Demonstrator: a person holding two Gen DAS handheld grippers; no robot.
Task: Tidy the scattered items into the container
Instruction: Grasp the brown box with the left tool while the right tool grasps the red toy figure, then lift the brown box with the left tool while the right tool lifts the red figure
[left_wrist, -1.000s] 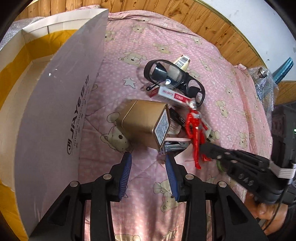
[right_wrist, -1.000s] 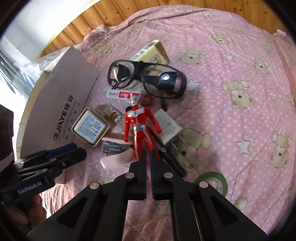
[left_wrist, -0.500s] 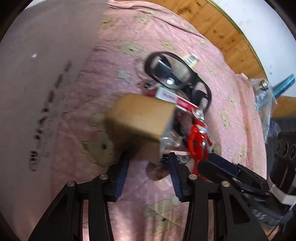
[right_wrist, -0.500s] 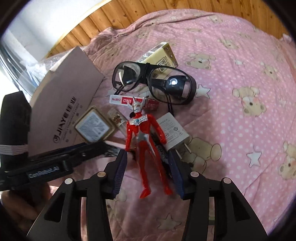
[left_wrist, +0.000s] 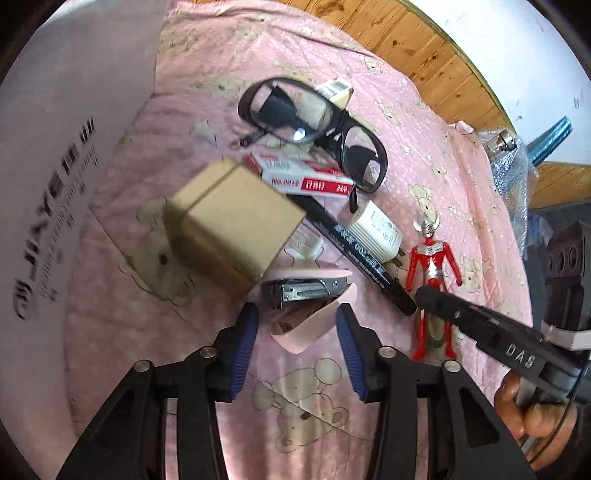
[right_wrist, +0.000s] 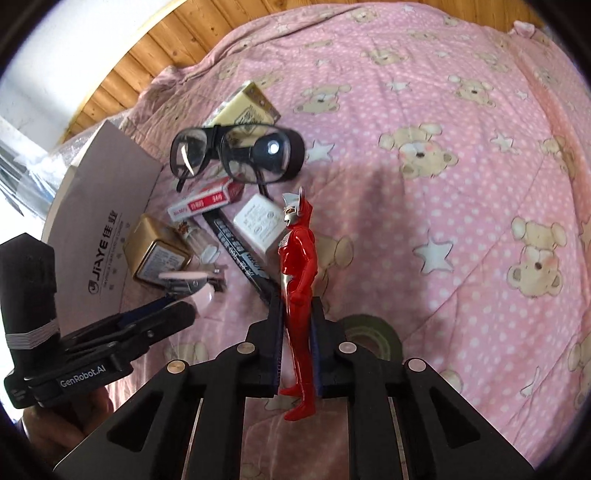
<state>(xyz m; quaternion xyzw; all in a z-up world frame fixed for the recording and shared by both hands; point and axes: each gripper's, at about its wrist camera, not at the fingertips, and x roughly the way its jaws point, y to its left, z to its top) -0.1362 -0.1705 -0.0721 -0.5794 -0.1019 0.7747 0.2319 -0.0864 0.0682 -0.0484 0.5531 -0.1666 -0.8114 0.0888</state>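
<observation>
Figure (right_wrist: 297, 280) pinched at the legs in my right tongs (right_wrist: 294, 354) above the bed (right_wrist: 461, 110); left tongs (left_wrist: 296, 343) spread before the stapler (left_wrist: 303, 291); I lift clear, then swing to the box (right_wrist: 107, 192).

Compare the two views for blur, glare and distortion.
Left wrist view: gold tin and box flap motion-blurred; glare spot on the glasses. Right wrist view: sharper; same glare on the lens. Both bend strongly at the fisheye rim.

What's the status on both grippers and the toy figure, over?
Right gripper shut on red toy figure, clamped at its legs. Left gripper open, jaws either side of pink stapler. Gold tin crowds the stapler. Cardboard box at left.
</observation>
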